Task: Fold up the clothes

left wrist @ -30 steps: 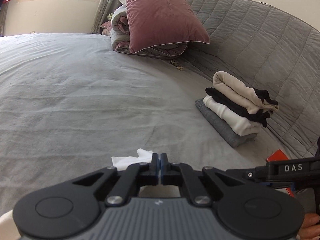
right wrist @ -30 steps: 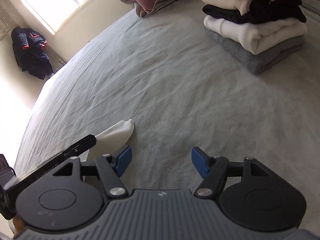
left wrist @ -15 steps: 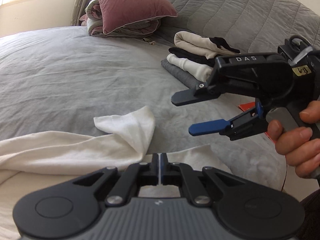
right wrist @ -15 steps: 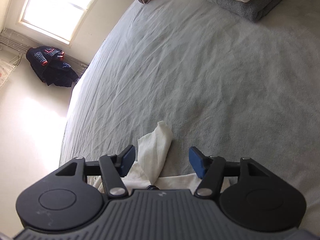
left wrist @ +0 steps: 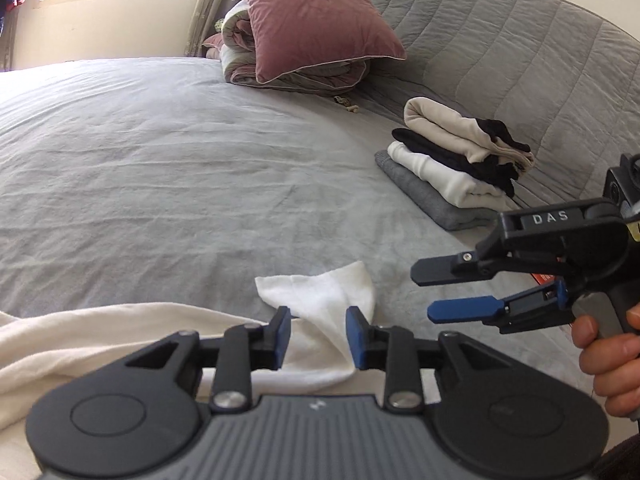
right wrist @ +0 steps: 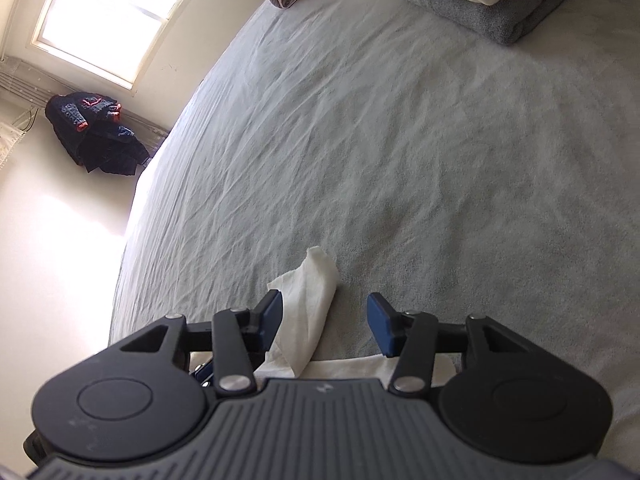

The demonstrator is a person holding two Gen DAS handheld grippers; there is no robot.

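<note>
The left gripper point(left wrist: 316, 336) has just been opening; its jaws stand apart with the peaked white fold of the garment point(left wrist: 320, 300) between them, unclamped. The right gripper point(right wrist: 326, 326) has just been closing but is also apart, with the same fold point(right wrist: 308, 312) lying beside its left pad. The cream-white garment lies crumpled at the near edge of the grey bed point(left wrist: 160, 180), well apart from the stack of folded clothes point(left wrist: 452, 168). Step in hand, as judged: regrasping to spread the garment. Next move calls for each gripper to seat on a separate edge before clamping.
</note>
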